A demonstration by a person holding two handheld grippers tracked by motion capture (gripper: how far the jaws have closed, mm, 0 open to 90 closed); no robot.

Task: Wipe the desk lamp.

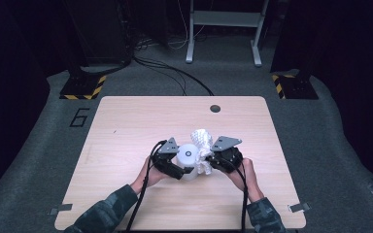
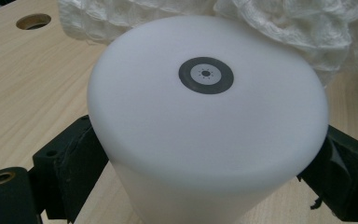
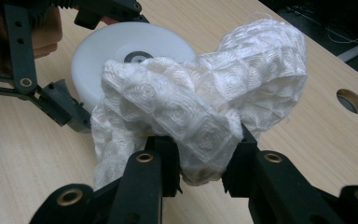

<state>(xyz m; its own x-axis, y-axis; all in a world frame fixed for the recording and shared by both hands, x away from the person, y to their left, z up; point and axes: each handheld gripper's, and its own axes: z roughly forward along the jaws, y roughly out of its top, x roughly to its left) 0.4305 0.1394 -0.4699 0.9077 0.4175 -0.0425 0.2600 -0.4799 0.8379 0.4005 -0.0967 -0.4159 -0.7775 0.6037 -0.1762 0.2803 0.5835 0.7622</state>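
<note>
Dark room, grey carpet floor, wooden table, metal frame.

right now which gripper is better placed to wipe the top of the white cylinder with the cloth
Right. The right gripper is shut on the white waffle cloth beside the white cylinder, while the left gripper clamps the cylinder's sides.

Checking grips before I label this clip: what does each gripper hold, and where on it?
Left gripper clamps the white plastic cylinder by its sides below the top. Right gripper pinches the white quilted cloth at a bunched lower fold.
</note>
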